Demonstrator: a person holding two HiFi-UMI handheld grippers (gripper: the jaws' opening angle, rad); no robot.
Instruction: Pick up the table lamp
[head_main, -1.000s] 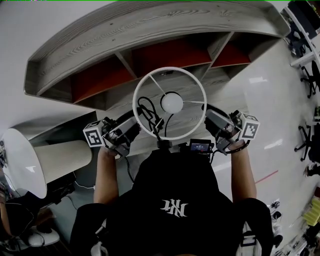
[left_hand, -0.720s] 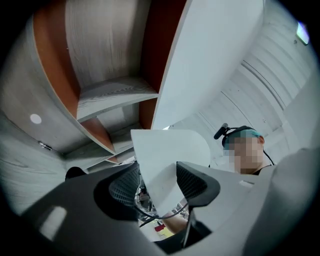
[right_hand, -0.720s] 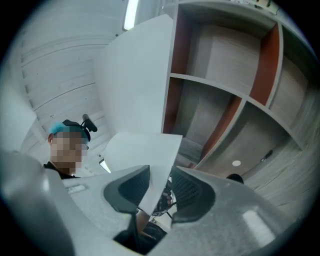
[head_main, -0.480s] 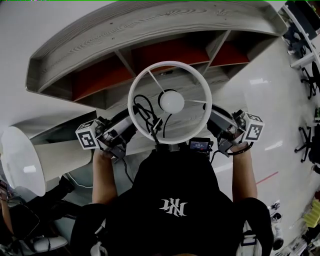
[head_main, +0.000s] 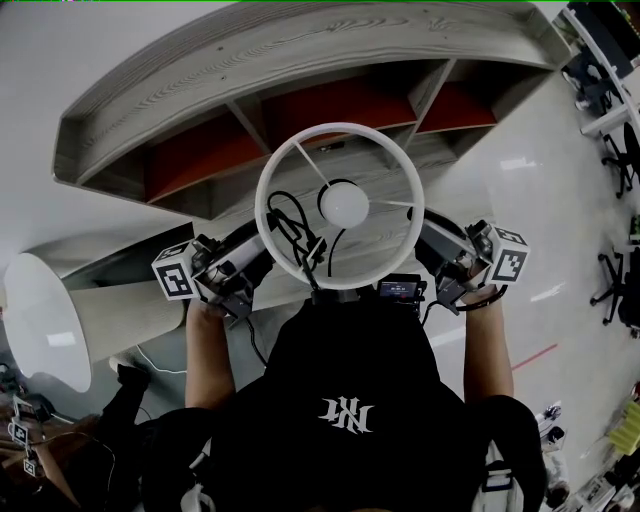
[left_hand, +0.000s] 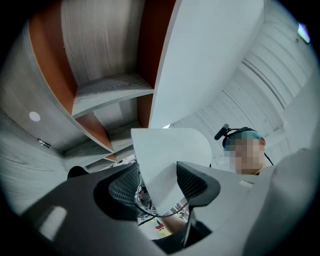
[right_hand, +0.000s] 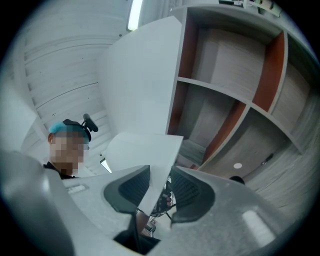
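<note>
A pale, glossy floor (head_main: 560, 200) fills the room, with a thin red line (head_main: 535, 352) across it at the right. A long curved shelf unit (head_main: 300, 60) of grey wood grain stands ahead of the person (head_main: 340, 400), its compartments backed in red-orange. Office chairs (head_main: 615, 150) stand at the far right edge, cut off by the frame. A second big white shade (head_main: 40, 320) lies on its side at the left, partly out of view.

The table lamp (head_main: 340, 130) is between the person and the shelves, seen from above: a white round shade, spokes, a bulb (head_main: 343, 203) and black cable (head_main: 295, 225). The left tool (left_hand: 157, 182) grips the shade's wall on one side and the right tool (right_hand: 159, 187) grips it on the other, pads pressed on the white sheet.

The shade hides the lamp's stem and foot. The dark clutter at bottom left is too dim to name
</note>
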